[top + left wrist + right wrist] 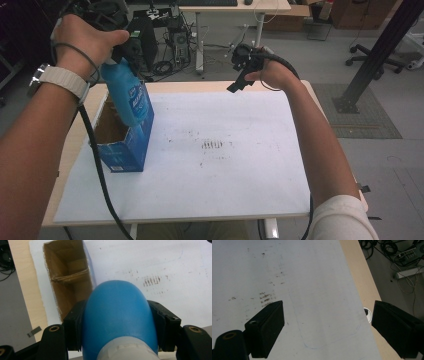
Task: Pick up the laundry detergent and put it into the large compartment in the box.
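A blue plastic bottle [126, 97] with a white label hangs bottom-down over the open top of a blue cardboard box [125, 150] at the table's left. My left gripper [117, 52] is shut on the bottle near its neck; in the left gripper view the blue bottle [117, 315] bulges between both jaws, with the box's brown inside [71, 277] below it. My right gripper [240, 80] is held open above the table's far edge, nothing between its jaws [327, 322].
A white sheet [210, 150] with dark smudges covers the wooden table [70, 145]. Beyond the far edge are cables, a computer case [145, 37] and a desk. A black post [375, 55] stands at the right.
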A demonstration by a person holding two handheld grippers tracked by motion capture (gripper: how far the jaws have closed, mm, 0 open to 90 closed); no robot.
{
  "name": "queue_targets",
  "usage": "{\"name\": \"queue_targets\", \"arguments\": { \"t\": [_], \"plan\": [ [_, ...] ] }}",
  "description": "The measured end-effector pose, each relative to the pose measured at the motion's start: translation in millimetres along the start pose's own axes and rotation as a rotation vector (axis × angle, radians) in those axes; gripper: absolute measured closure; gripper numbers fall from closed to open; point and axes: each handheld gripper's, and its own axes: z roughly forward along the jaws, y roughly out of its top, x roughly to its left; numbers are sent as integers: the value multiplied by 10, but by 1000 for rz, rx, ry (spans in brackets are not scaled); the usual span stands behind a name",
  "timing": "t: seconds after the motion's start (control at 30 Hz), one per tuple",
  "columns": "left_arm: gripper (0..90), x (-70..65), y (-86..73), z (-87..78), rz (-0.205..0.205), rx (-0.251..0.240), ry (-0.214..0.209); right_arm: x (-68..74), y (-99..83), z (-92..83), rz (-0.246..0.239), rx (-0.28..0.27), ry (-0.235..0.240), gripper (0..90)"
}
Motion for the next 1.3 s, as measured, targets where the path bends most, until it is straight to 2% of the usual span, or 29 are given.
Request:
{"name": "queue_targets", "arguments": {
  "t": [0.43, 0.73, 0.93, 1.13, 1.3],
  "plan": [
    [373, 291, -37, -5, -56, -26, 43, -19, -19, 2, 6, 5, 1, 116],
    [374, 425, -60, 71, -72, -30, 73, -25, -26, 9, 7, 10, 1, 115],
    [373, 495, -83, 172, -77, -30, 84, -29, -25, 20, 7, 12, 2, 115],
    [373, 578, -118, 312, -91, -34, 77, -30, -28, 25, 10, 13, 1, 115],
    [373, 602, -127, 446, -88, -15, 96, -35, -33, 25, 12, 17, 0, 111]
  ]
}}
